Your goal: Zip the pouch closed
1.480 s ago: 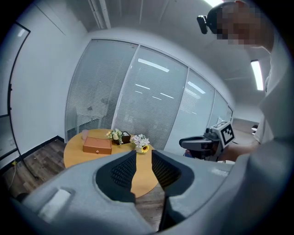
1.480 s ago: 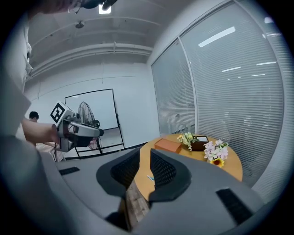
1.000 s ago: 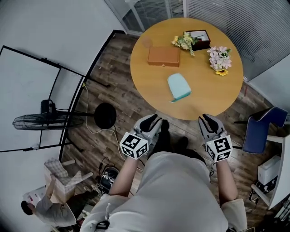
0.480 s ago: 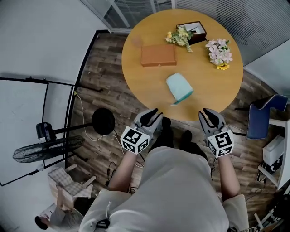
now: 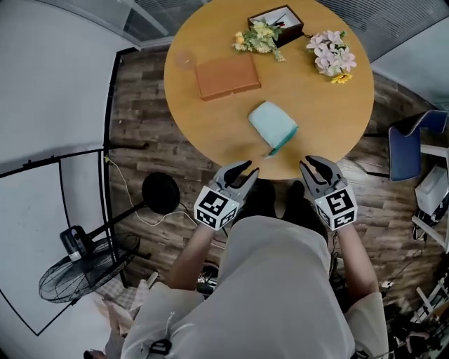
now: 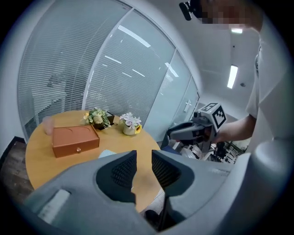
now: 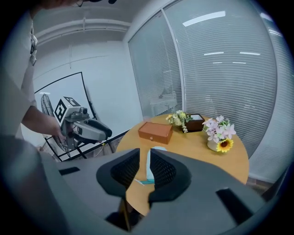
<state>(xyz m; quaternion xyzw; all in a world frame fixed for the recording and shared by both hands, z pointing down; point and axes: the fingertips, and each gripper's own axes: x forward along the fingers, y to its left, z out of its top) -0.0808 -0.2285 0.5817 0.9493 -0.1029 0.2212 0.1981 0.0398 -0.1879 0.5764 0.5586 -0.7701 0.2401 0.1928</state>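
Edged nearer the pouch [image 5: 272,125] than a second ago: left gripper [image 5: 250,168] and right gripper [image 5: 313,163], jaws apart, gripping nothing.

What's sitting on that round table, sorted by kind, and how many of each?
Flower bunches: 2, a yellow bunch and a pink bunch
Boxes: 2, a brown box and a dark box
Pouches: 1, the teal pouch
Unclear: 1, a faint pinkish item, too blurry to name
Total: 6
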